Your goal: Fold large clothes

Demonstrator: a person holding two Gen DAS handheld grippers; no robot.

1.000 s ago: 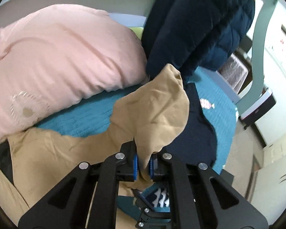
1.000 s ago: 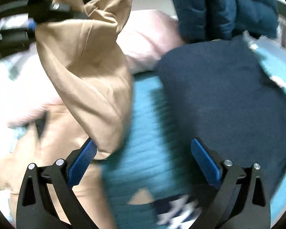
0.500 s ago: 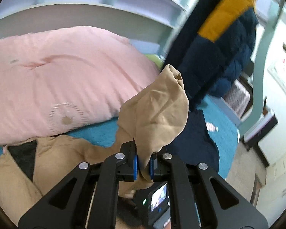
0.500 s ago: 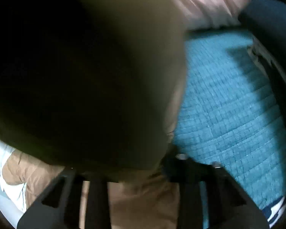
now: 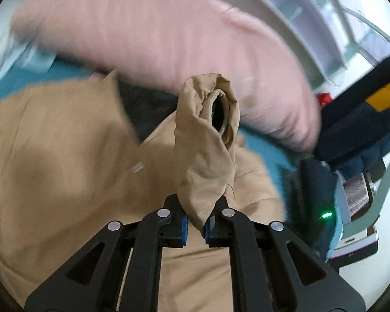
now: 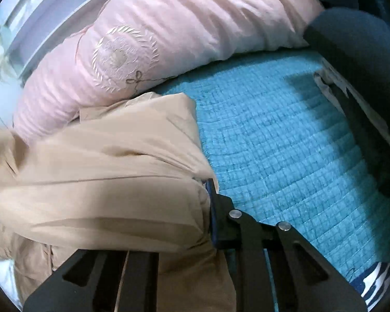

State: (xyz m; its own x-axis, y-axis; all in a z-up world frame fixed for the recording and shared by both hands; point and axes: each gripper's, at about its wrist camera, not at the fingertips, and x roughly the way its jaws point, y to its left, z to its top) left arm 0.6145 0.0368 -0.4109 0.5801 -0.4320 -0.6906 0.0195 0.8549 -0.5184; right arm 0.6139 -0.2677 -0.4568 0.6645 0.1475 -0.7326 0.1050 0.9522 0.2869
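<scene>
A tan jacket lies spread on a teal quilted bed cover. My left gripper is shut on the jacket's sleeve, whose cuff opening faces the camera and stands up above the body of the jacket. My right gripper is shut on a thick fold of the same jacket; its left finger is hidden under the cloth and only the right finger with its blue pad shows.
A large pink pillow lies along the back of the bed, also in the left wrist view. A navy garment lies at the right. A navy and yellow puffer jacket hangs at the right. White shelves stand behind.
My left gripper has swung left with the sleeve, over the jacket body. My right gripper, open a second ago, has closed on a fold of the jacket.
</scene>
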